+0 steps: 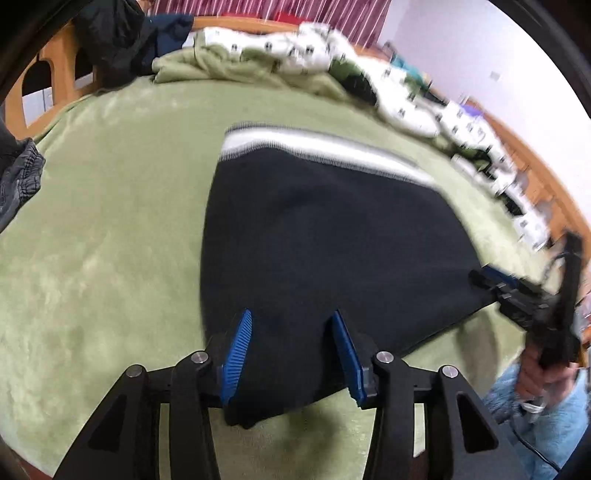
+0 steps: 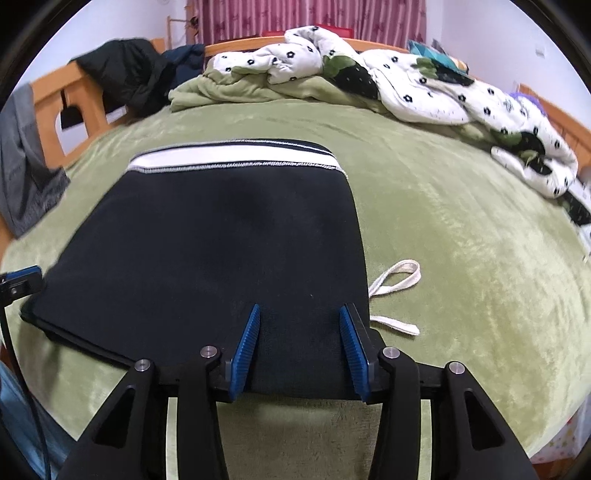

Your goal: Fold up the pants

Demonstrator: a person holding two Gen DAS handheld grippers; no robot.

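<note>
We see the black knit pants (image 2: 221, 240), folded into a flat, roughly rectangular pad with a white band edged in grey stitching (image 2: 236, 157) along the far side, lying in the middle of a bed covered by a pale green plush blanket (image 2: 461, 240). A white flat drawstring (image 2: 397, 277) trails out from the pad's right edge onto the blanket, one part looped and one end lying straight.

Our right gripper (image 2: 301, 312) points down over the near right part of the pad, its blue ribbed jaws spread apart with black cloth showing between them; we see no fold of cloth pinched between them. Our left gripper (image 1: 291, 317) sits at the near left corner of the pants, its jaws likewise spread and pinching nothing, with the corner of the fabric lying under and between them. In the left wrist view the right gripper (image 1: 484, 280) shows at the right edge of the pants, held by a hand (image 1: 535, 373) above a light blue sleeve (image 1: 546, 421).

At the far side of the bed lies a crumpled white quilt with black flower prints (image 2: 424, 92), and black and dark blue garments (image 2: 125, 74) hang over the orange wooden bed frame (image 2: 48, 96). Grey clothing (image 2: 26, 158) rests at the left edge. Pink striped curtains (image 2: 295, 18) hang behind.
</note>
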